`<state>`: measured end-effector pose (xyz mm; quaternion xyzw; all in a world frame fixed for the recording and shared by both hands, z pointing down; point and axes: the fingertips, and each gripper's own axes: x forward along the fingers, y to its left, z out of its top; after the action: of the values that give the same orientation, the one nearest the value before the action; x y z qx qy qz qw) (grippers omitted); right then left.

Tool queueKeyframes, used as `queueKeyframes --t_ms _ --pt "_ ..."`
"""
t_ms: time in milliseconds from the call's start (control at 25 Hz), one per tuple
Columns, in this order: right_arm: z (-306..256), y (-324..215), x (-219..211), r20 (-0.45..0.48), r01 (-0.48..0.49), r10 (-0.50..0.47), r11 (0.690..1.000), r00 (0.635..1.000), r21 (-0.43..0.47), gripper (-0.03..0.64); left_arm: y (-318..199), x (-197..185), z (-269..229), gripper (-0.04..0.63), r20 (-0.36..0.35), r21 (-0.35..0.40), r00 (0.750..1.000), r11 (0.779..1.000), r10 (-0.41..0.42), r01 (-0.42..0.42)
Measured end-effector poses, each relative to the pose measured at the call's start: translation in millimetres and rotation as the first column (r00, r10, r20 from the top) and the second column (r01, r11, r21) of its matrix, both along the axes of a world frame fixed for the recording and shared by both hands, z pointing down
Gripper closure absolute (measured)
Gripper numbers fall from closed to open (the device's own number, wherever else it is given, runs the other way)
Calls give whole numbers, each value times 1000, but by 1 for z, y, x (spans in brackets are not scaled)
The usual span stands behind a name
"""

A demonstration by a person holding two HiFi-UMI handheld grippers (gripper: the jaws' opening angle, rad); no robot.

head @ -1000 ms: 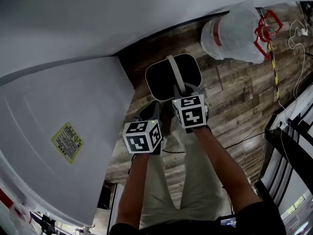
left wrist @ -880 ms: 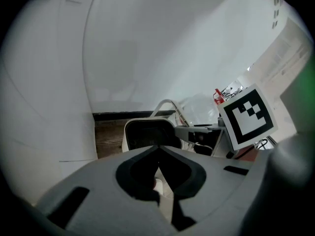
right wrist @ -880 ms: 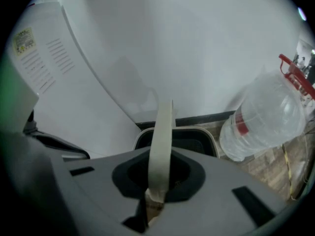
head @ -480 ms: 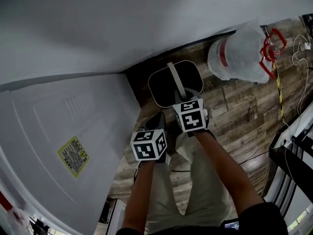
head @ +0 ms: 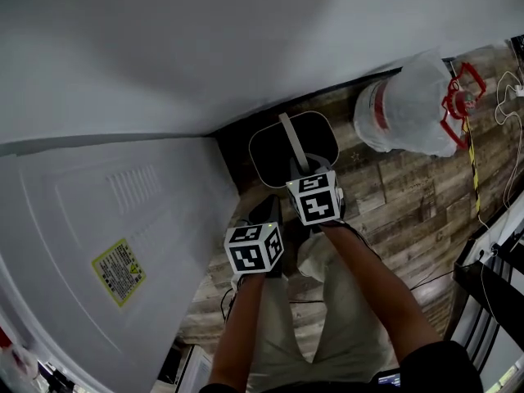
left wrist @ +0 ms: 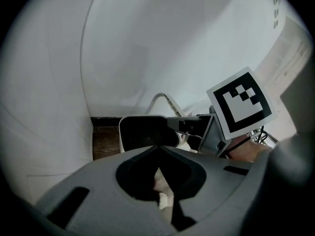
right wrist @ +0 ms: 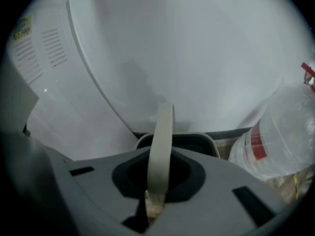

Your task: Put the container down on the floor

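A black container [head: 274, 155] with a pale rim and a pale strap handle [head: 291, 137] hangs over the wooden floor [head: 393, 203], in the corner between two white surfaces. My right gripper [head: 304, 170] is shut on that handle [right wrist: 161, 146], and the container's rim [right wrist: 197, 137] shows just past the jaws. I cannot tell whether the container touches the floor. My left gripper [head: 266, 211] stays beside and behind the right one, its jaws shut with nothing between them. In the left gripper view the left gripper [left wrist: 158, 149] faces the container [left wrist: 142, 132].
A large clear water jug [head: 409, 105] with a red band lies on the floor right of the container, also in the right gripper view [right wrist: 280, 136]. A white appliance [head: 123, 219] with a yellow label [head: 115, 270] stands at left. Cables and a red fitting [head: 463, 97] lie at far right.
Both grippers and the container sit slightly lower and further right in the head view. The left gripper has drawn closer to the right one. The right gripper's hold on the handle is unchanged.
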<state>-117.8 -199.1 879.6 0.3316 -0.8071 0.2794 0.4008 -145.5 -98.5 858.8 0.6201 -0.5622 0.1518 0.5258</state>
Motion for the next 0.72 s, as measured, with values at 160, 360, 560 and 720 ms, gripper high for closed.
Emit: queueKeyframes --t_ms 160,360,560,720 --pt "11 1 0 2 4 -4 1000 1000 5 586 -3 3 4 581 -9 9 1000 1000 1 0" --pt "34 7 -1 4 15 -15 1000 1000 -16 586 0 0 11 581 55 13 998 999 41 -42" --pt "38 15 -6 27 24 -23 999 999 -26 586 7 5 20 581 17 2 999 1000 29 -29" --pt "38 18 -7 39 29 -28 999 999 -30 586 12 1 27 581 71 -12 996 999 48 -48"
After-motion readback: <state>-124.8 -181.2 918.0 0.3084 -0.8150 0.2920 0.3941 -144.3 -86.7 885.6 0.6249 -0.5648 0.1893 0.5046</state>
